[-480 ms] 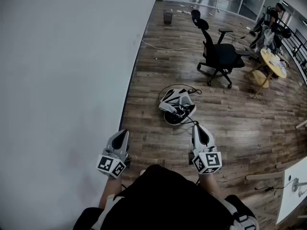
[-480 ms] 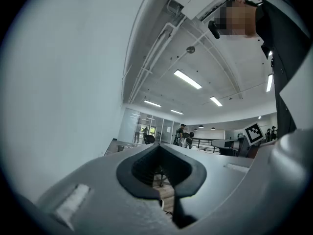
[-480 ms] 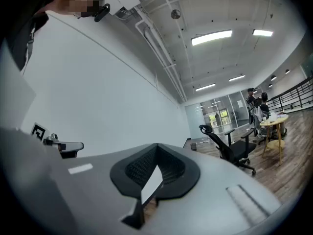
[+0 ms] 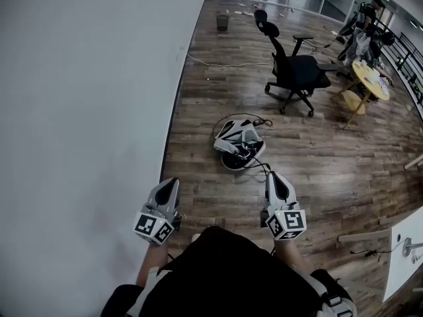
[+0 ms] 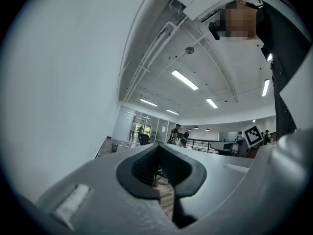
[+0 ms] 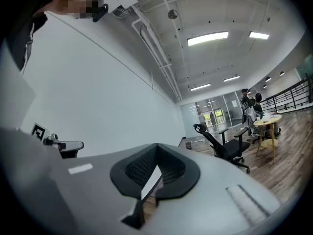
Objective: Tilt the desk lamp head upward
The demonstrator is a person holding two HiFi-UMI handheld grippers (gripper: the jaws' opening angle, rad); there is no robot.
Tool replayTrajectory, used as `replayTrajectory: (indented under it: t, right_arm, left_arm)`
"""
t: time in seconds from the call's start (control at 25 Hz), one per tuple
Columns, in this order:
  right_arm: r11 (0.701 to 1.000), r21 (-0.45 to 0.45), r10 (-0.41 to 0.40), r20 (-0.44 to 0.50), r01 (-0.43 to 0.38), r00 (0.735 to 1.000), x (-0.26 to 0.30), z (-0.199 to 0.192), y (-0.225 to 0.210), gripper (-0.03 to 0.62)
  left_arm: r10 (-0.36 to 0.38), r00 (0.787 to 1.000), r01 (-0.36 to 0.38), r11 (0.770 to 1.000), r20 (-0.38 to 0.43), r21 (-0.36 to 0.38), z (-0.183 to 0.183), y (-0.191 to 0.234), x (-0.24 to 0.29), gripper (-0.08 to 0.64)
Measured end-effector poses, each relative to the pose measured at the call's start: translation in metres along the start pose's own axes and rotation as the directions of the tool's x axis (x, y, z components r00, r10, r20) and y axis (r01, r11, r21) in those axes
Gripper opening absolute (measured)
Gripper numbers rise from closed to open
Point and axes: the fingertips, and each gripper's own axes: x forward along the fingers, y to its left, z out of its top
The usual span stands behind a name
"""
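What may be the lamp (image 4: 411, 247) is a small grey thing on the white desk (image 4: 398, 276), at the far right edge of the head view. It is too small to be sure, and I cannot tell which way its head points.

I think the job has not started. Nothing touches the lamp, so all the tilting is left to do.

The right gripper (image 4: 274, 177) is left of the desk and well apart from it. The left gripper (image 4: 170, 183) is further from the desk again. Both have their jaws closed together with nothing in them. A chair (image 4: 297, 68) stands far off from the desk, deeper in the room.
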Motion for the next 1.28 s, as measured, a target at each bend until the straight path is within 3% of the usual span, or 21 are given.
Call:
replayTrajectory:
  t: [0.32,0.72,0.92,1.28]
  right_arm:
    - [1.000,0.016,0.000,0.023,0.000,1.000,-0.009,0.005,-0.007,0.003]
    - [0.989,0.041,-0.146,0.088,0.142,0.985,-0.059,0.021,-0.064,0.005]
    - [0.971,0.042,-0.240,0.101,0.237,0.966,-0.098,0.025,-0.101,0.004]
    - [0.909,0.047,-0.416,0.096,0.413,0.904,-0.175,0.030,-0.168,0.005]
  left_arm:
    - [-0.021,1.000,0.021,1.000,-0.006,-0.010,-0.006,-0.008,0.009,-0.002]
    - [-0.172,0.985,0.172,0.985,-0.030,-0.020,-0.017,-0.067,0.054,-0.002]
    - [-0.254,0.966,0.253,0.967,-0.044,-0.026,-0.028,-0.102,0.082,-0.002]
    - [-0.364,0.931,0.363,0.930,-0.007,-0.061,-0.043,-0.177,0.130,-0.002]
